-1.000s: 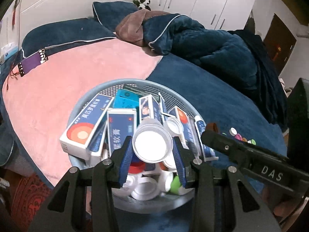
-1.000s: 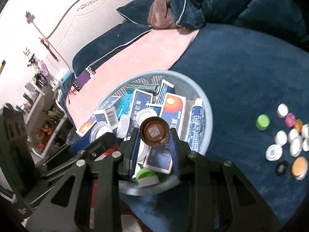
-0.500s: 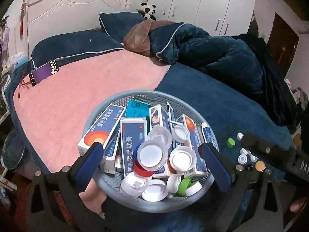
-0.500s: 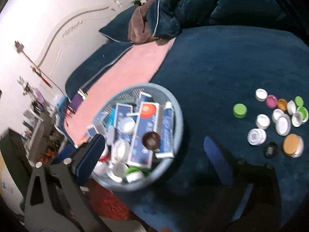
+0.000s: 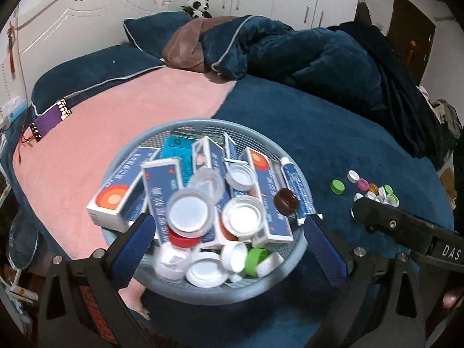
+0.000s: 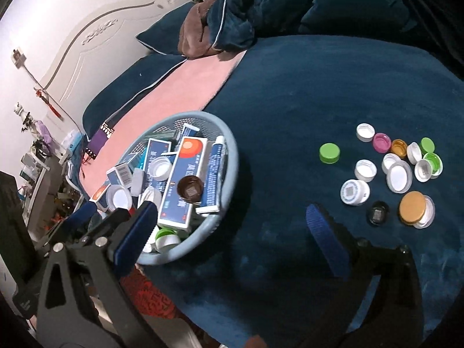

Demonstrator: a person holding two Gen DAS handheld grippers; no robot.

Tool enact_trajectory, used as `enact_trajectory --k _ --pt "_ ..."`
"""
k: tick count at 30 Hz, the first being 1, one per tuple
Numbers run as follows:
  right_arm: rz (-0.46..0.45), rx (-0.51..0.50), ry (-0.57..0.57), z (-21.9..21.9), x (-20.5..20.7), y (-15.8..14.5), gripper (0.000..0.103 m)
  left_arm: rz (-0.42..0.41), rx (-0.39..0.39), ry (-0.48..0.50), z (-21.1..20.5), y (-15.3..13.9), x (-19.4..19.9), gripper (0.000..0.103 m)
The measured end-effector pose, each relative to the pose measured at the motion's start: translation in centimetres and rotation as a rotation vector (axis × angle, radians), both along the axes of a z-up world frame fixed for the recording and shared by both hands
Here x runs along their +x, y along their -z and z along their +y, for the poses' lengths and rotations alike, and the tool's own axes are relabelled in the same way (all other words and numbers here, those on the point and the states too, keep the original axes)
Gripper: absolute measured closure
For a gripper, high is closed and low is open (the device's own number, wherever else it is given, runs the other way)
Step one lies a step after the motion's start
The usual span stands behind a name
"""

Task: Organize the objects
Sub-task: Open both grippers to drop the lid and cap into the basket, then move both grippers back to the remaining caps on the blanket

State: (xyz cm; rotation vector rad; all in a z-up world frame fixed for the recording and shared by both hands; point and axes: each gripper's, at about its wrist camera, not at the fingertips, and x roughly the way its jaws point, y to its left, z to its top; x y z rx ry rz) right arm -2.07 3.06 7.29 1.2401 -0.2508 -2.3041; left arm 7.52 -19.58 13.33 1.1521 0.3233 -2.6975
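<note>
**Right-wrist view: both tongs empty, loose caps left to fetch**

Right-wrist view shows our right gripper (image 6: 235,235) spread wide and holding nothing, low in the frame between the basket (image 6: 229,156) at left centre and the scatter of loose caps (image 6: 397,171) at right. In the left-wrist view our left gripper (image 5: 229,249) is just as wide and empty, framing the basket's near rim. The brown cap (image 6: 190,189) lies on a medicine box (image 6: 181,179) inside the basket, beside the tube (image 6: 214,171).

We judge the next job is another cap from the pile on the blue blanket (image 6: 290,92). The green cap (image 6: 329,152) sits apart from the others, so it is the easy pick: we come down over it, fingers straddling its sides, and close gently. The clustered caps touch or overlap, so one jaw may nudge a neighbour. The blanket looks soft, though we cannot tell how far it gives, so we press lightly.
</note>
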Motion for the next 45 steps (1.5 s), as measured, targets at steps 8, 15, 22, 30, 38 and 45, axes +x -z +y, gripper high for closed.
enact_trajectory --k 8,15,22,30,38,45 --pt "-0.003 0.002 0.045 2.6 0.0 0.5 0.0 -0.011 0.012 0.044 2.1 0.3 -0.7 0.001" --pt "-0.022 0.022 0.101 5.4 -0.1 1.1 0.0 -0.028 0.038 0.097 4.5 0.9 -1.7 0.001" --pt "-0.037 0.042 0.147 8.2 0.0 2.0 0.0 -0.045 0.033 0.153 7.3 1.7 -2.5 0.001" --pt "-0.07 0.058 0.229 12.1 -0.1 3.4 0.0 -0.065 0.035 0.235 10.8 2.9 -3.7 0.001" --pt "-0.1 0.09 0.296 15.3 -0.3 4.9 0.0 -0.087 0.073 0.313 14.0 4.7 -5.1 0.001" --pt "-0.121 0.089 0.355 18.0 -0.3 5.9 0.0 -0.102 0.111 0.341 16.3 6.5 -7.2 0.001"
